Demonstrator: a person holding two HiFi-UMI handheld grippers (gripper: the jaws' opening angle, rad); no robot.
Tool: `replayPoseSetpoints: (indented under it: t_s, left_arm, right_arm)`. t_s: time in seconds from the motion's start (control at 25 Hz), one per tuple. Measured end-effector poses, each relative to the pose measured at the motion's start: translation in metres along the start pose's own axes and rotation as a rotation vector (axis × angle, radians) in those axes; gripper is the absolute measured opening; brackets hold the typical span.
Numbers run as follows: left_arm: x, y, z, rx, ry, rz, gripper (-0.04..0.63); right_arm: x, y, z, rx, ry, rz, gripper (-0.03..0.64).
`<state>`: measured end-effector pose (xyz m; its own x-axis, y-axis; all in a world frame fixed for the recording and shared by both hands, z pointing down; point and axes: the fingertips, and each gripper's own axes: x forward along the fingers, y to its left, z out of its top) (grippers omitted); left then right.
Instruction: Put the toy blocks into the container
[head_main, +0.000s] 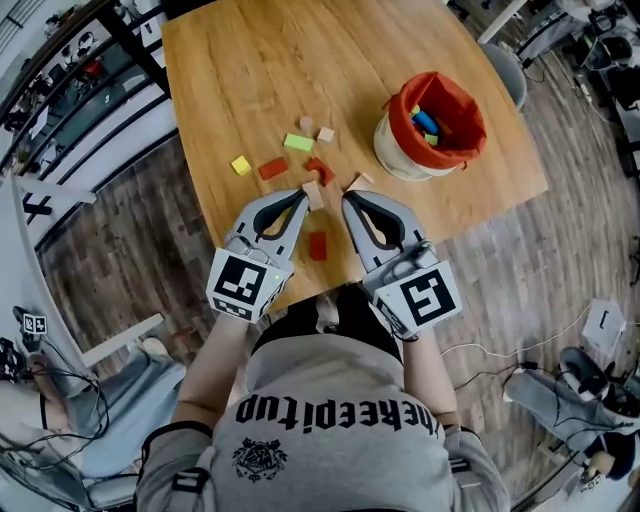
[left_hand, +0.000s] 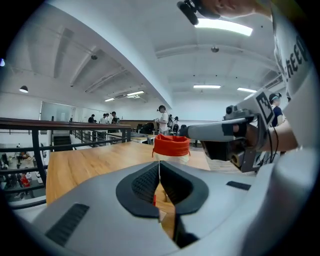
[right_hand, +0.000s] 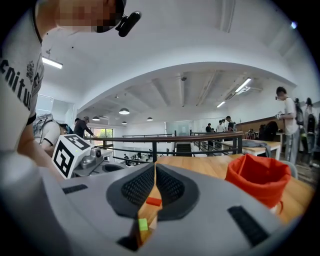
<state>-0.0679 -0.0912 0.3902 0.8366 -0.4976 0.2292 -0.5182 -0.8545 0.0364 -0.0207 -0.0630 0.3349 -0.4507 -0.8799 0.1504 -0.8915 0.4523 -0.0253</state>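
Jaws on both tools are clamped together on nothing. The left gripper (head_main: 299, 196) and the right gripper (head_main: 351, 199) each show ribbed pads meeting along a thin seam, with only wood visible through the gap below. I read this as a rest between picks, not a grasp; either gripper must spread before it can take a block.

A tan block (head_main: 314, 194) sits right between the two tips, closest to the left one, so it looks like the easiest next pick. A smaller tan block (head_main: 360, 181) lies just ahead of the right tip. A red block (head_main: 318, 245) lies behind the tips, between the two gripper bodies.

Farther ahead of the jaws are a dark red block (head_main: 320, 170), an orange block (head_main: 272, 168), a yellow block (head_main: 241, 165) and a green block (head_main: 298, 142).

The container (head_main: 405, 150), a pale bucket with a red liner, stands well ahead and to the right of the right gripper on the wooden table (head_main: 230, 60). It already holds a few blocks.
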Motion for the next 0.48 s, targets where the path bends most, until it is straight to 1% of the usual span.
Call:
replayPoseSetpoints:
  t_s: [0.2,0.36,0.4,0.44,0.48]
  left_arm:
    - [0.004,0.007,-0.028,0.004,0.073,-0.016,0.017]
    - [0.01,0.008,-0.049,-0.028,0.127,-0.031,0.024]
    - [0.011,0.007,-0.055,-0.038,0.143,-0.037,0.057]
    - [0.013,0.007,-0.062,-0.048,0.161,-0.042,0.113]
    - [0.014,0.006,-0.069,-0.055,0.178,-0.045,0.118]
  right_arm:
    - [-0.003,0.001,-0.006,0.017,0.01,-0.063,0.011]
    - [-0.008,0.003,-0.011,0.03,0.021,-0.106,0.01]
    - [-0.009,0.003,-0.012,0.032,0.025,-0.115,0.01]
    - [-0.01,0.004,-0.013,0.032,0.026,-0.123,0.011]
    - [-0.01,0.004,-0.014,0.031,0.027,-0.131,0.011]
